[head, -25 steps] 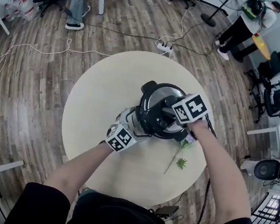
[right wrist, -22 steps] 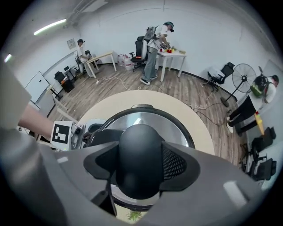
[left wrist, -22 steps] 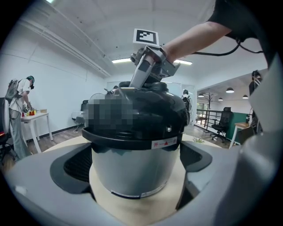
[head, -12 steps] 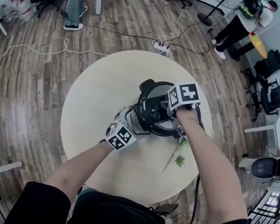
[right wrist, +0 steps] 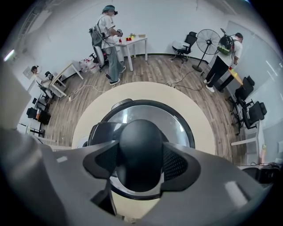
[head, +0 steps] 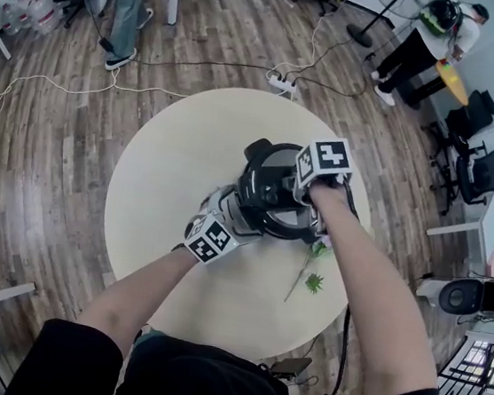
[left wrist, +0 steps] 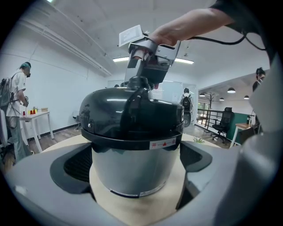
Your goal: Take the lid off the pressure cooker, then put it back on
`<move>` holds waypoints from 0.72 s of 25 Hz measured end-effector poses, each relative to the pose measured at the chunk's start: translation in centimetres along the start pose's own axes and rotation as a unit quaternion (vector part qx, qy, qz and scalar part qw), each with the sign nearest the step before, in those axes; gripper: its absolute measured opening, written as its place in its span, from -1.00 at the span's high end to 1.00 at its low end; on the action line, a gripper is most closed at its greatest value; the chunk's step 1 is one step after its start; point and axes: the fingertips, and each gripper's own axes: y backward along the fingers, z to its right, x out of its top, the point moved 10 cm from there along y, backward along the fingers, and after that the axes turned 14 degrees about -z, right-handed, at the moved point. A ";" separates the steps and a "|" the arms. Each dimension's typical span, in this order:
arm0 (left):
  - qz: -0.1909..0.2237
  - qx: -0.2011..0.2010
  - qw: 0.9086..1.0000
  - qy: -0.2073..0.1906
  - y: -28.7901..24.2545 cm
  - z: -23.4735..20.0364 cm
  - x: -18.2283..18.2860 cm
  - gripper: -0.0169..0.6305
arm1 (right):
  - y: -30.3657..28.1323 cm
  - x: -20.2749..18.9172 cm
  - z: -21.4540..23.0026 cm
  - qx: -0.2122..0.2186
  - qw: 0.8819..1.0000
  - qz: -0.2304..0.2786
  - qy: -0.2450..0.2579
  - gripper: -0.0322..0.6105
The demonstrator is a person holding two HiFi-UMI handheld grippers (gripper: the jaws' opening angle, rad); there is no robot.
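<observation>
On the round table (head: 164,182), the left gripper (head: 228,209) clamps the cooker (left wrist: 132,163) between its jaws. The right gripper (head: 294,191) has its jaws closed on the knob (right wrist: 140,150) of the lid (right wrist: 177,120).

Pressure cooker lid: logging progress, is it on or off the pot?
On: the lid sits level on the pot, rims meeting; the right gripper clamps its knob.

Pressure cooker (head: 269,202) standing upright on round pale table (head: 167,191), right of centre. Silver body, black rim band bearing white sticker with red marking. Lid (left wrist: 110,114) sitting level on rim: glossy black dome, steel panel showing on top. Black rounded knob (right wrist: 140,145) rising at lid centre, sitting pinched between right tongs (right wrist: 140,164). Left tongs (left wrist: 135,176) bracketing body.
</observation>
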 end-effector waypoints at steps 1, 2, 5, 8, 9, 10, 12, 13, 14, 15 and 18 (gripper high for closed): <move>0.000 0.000 1.000 0.000 0.0 0.0 0.0 -0.88 | 0.0 0.0 -0.1 -0.001 1.000 -0.004 0.001 -0.01; -0.001 0.001 1.000 0.001 0.0 0.0 0.0 -0.88 | 0.0 0.0 -0.1 -0.002 1.000 -0.006 0.001 -0.01; -0.001 0.001 1.000 0.001 0.1 0.0 0.0 -0.88 | 0.0 -0.1 -0.1 0.000 1.000 0.000 -0.001 -0.02; -0.002 0.001 1.000 0.001 0.0 0.0 0.0 -0.88 | -0.2 -0.2 0.1 0.003 1.000 0.009 -0.005 0.00; -0.002 0.001 1.000 0.001 0.0 0.0 0.0 -0.88 | -0.1 -0.3 0.1 0.004 1.000 0.011 -0.008 0.00; -0.002 0.000 1.000 0.001 0.0 0.0 0.0 -0.88 | -0.1 -0.3 0.1 0.004 1.000 0.012 -0.009 0.01; -0.004 0.000 1.000 0.001 0.1 0.0 0.1 -0.88 | 0.0 -0.4 0.1 0.005 1.000 0.012 -0.012 0.01; -0.005 -0.001 1.000 0.001 0.1 0.1 0.2 -0.88 | 0.1 -0.5 0.1 0.004 1.000 0.011 -0.013 0.01; -0.005 -0.001 1.000 0.001 0.1 0.1 0.2 -0.88 | 0.2 -0.5 0.1 0.002 1.000 0.011 -0.014 0.01; -0.006 -0.001 1.000 0.002 0.1 0.1 0.2 -0.88 | 0.4 -0.6 0.1 0.002 1.000 0.011 -0.015 0.01; -0.006 0.000 1.000 0.002 0.0 0.2 0.2 -0.88 | 1.0 -0.7 0.5 0.013 0.999 0.014 -0.025 0.01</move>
